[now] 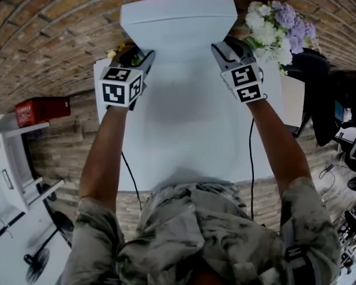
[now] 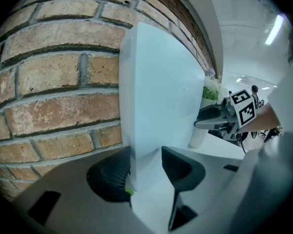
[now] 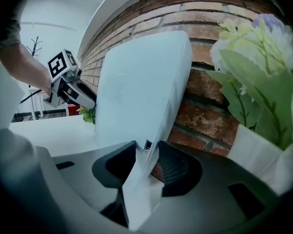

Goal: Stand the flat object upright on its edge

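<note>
Flat object (image 1: 178, 22), a thin white panel, is at the far side of the white table (image 1: 184, 159), close in front of the brick wall (image 1: 47, 46). It is already raised, with its broad face toward the person. In the head view its width runs from 9 to 3 o'clock. The left gripper (image 2: 146, 172) is clamped on the 9 o'clock side edge with a pad on each face. The right gripper (image 3: 146, 162) pinches the 3 o'clock side edge the same way. Each claw sits low on its edge, with the panel rising toward 12 o'clock from it. In the right gripper view the top leans toward the bricks, though whether it touches them cannot be told. Neither hand is nearer, since they flank the panel evenly. The next move likely depends on that lean: both need to tip the top away from the wall until the panel balances on its lower edge. The flowers (image 1: 279, 31) stand just beyond the right hand at 2 o'clock.
</note>
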The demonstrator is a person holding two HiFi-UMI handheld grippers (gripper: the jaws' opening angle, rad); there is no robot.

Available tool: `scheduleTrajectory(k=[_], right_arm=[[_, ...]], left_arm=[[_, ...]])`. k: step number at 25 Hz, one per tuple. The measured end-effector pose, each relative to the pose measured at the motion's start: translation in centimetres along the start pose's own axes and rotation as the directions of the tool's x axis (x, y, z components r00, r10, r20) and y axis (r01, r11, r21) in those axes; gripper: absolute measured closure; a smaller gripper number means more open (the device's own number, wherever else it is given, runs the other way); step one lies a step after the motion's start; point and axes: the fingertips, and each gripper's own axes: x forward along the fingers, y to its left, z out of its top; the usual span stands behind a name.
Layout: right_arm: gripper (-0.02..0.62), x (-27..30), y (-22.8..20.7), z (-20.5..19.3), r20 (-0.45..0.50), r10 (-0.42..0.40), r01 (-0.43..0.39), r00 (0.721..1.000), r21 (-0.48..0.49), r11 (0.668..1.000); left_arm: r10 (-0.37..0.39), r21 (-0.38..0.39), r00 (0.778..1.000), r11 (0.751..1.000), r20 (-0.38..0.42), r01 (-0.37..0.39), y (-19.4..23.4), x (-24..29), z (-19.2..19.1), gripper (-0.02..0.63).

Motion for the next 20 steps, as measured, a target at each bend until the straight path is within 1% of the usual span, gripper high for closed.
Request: scheduleTrajectory(k=[11,20], right_arm=[[0.419,-0.05,-0.12,-0.07,0.028,-0.019,0.016,0.999,0.102,0.995],[0.403,-0.55,-0.15,-0.45,0.000,-0.038,0.038,0.999,0.148,0.988]], left_arm=[[0.031,-0.008,0.999,0.999,0.011,-0.031,0.10,0.08,0.00,0.400],[0.064,-0.018,0.998,0.998,0.018,-0.064,0.33,-0.68,-0.05,0.397]])
